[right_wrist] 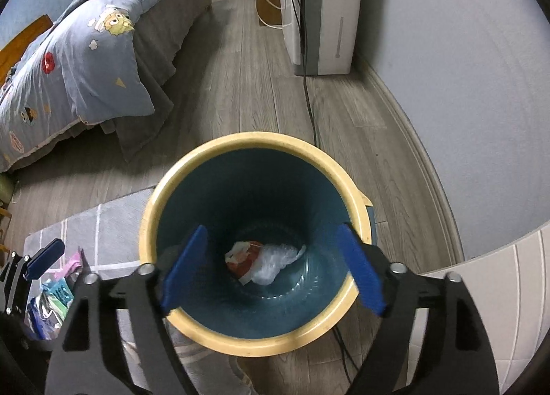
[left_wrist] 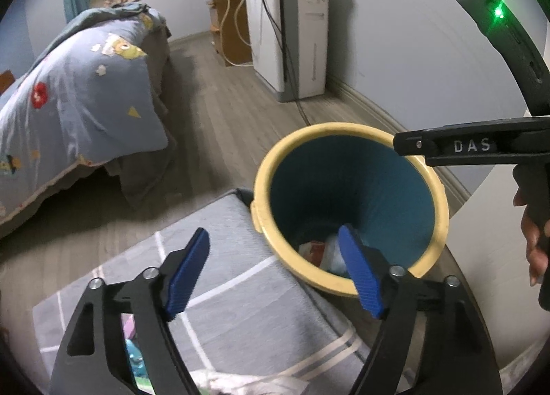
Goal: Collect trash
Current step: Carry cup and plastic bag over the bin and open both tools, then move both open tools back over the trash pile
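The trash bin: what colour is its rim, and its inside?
Pale yellow rim, teal-blue inside; right wrist view.

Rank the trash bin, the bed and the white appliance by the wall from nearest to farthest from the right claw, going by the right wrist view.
From the right claw:
1. Trash bin, directly below the claw.
2. Bed, up left across the floor.
3. White appliance, far end by the wall.

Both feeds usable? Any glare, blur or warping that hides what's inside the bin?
Right wrist view: dim, even light, no glare; crumpled trash at the bin bottom reads clearly, edges bowed by fisheye. Left wrist view: green lens flare top right, slight blur, bin interior mostly shadowed, its trash partly hidden behind a gripper finger.
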### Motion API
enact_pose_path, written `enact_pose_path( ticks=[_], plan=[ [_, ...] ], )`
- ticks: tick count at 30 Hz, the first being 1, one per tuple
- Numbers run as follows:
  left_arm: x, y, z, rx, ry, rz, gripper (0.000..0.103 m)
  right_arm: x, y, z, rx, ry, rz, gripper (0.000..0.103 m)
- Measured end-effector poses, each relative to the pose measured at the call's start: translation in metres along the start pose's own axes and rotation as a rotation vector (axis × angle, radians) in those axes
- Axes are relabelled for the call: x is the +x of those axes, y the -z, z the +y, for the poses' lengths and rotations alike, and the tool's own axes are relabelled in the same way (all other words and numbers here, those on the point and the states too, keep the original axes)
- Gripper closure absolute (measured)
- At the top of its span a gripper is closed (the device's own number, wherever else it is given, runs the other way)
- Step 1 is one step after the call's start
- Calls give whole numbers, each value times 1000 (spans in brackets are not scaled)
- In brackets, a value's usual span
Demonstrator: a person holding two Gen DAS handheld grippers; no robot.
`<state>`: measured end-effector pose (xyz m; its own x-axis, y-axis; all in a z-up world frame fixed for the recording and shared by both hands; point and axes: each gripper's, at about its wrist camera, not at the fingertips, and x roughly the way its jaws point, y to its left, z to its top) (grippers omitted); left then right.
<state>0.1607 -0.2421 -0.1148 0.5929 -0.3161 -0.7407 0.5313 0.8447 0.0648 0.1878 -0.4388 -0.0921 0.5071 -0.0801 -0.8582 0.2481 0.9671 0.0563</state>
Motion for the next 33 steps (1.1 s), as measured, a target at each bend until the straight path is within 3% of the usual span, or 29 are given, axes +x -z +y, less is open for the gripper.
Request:
enact_pose_path(
  ticks=[6,27,33],
  plan=[
    [-20,2,13,-24,-32,-20,12,-18,-3,13,-15,21,-27,6],
    [-120,32,88,-132,-156,-88,9,-77,10,95,-160,6,-84,6],
    [-158,55,121,-178,-240,-103,8,-92,20,128,-208,-27,-109,6]
  ],
)
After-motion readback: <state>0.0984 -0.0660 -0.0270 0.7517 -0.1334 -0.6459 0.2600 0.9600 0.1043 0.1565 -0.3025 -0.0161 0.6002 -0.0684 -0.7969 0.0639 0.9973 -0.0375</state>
